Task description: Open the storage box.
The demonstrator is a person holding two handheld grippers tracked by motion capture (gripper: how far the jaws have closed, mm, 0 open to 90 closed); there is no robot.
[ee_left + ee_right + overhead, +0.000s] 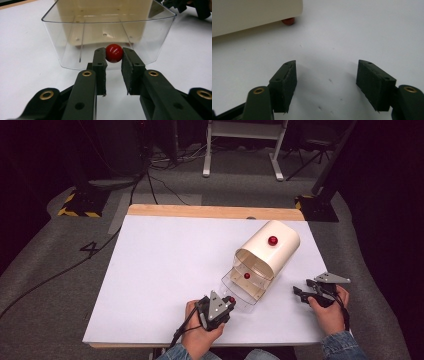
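A cream, round-topped case (274,254) lies on the white table top (165,270), with a red knob (272,240) on its upper face. A clear plastic drawer (239,290) sticks out of its open end toward me. My left gripper (229,303) is shut on the drawer's red front knob (114,53), pinched between both pads just outside the clear front wall (62,45). Another red ball (246,276) shows inside the drawer. My right gripper (301,293) rests open on the table to the right of the case, nothing between its jaws (325,77).
In the right gripper view the case's cream wall (249,15) and a red knob (288,21) lie ahead to the left. A wooden strip (215,211) edges the table's far side. Cables and stand bases (80,202) sit on the grey floor beyond.
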